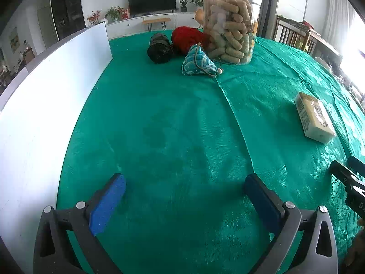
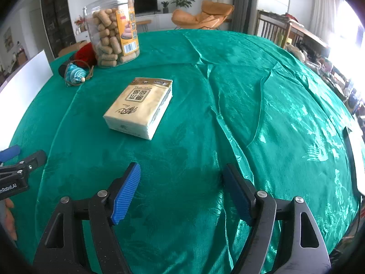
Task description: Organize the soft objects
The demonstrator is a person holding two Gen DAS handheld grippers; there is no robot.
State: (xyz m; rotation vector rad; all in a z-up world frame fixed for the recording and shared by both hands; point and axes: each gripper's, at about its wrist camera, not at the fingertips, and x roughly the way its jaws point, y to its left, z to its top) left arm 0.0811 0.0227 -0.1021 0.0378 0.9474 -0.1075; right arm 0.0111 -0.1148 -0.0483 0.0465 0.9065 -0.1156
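Note:
A blue patterned pouch [image 1: 198, 62] with a cord lies on the green tablecloth [image 1: 173, 137] at the far side, next to a red soft ball [image 1: 188, 37] and a black roll [image 1: 159, 49]. A beige tissue pack [image 1: 316, 117] lies to the right; in the right wrist view the pack [image 2: 139, 108] lies ahead and left of my right gripper [image 2: 182, 178]. The pouch [image 2: 74, 76] and red ball [image 2: 85, 54] show far left there. My left gripper [image 1: 184, 182] is open and empty, well short of the pouch. My right gripper is open and empty.
A clear jar of cork-like pieces [image 1: 230, 25] stands behind the pouch and shows in the right wrist view [image 2: 113, 30] too. A white board [image 1: 45, 86] borders the table's left side. The cloth has raised creases [image 2: 228, 91]. Chairs [image 2: 203, 17] stand beyond the table.

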